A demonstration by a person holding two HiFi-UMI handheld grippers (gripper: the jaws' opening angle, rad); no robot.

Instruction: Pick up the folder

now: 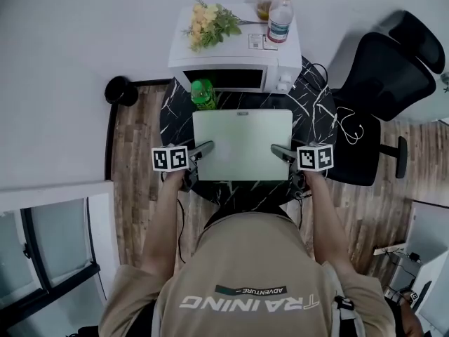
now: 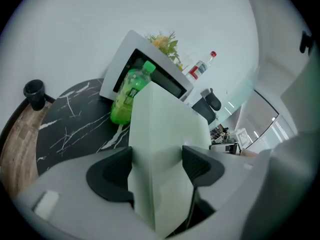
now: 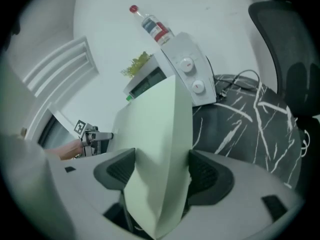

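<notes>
Clamped on the folder [image 1: 242,144] at 9 and 3 o'clock by left tool [image 1: 205,148] and right tool [image 1: 278,150]. Hides much worktop [image 1: 319,118], plus bottle [image 1: 203,93] base at 11 o'clock.

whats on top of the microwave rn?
On the microwave: a bunch of yellow flowers, a clear bottle with a red cap, and a small label. An amber container next to the bottle is partly covered by it; what it is can't be told.

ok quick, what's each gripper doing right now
left gripper: closed on the left edge of the folder
right gripper: closed on the folder's right edge
</notes>
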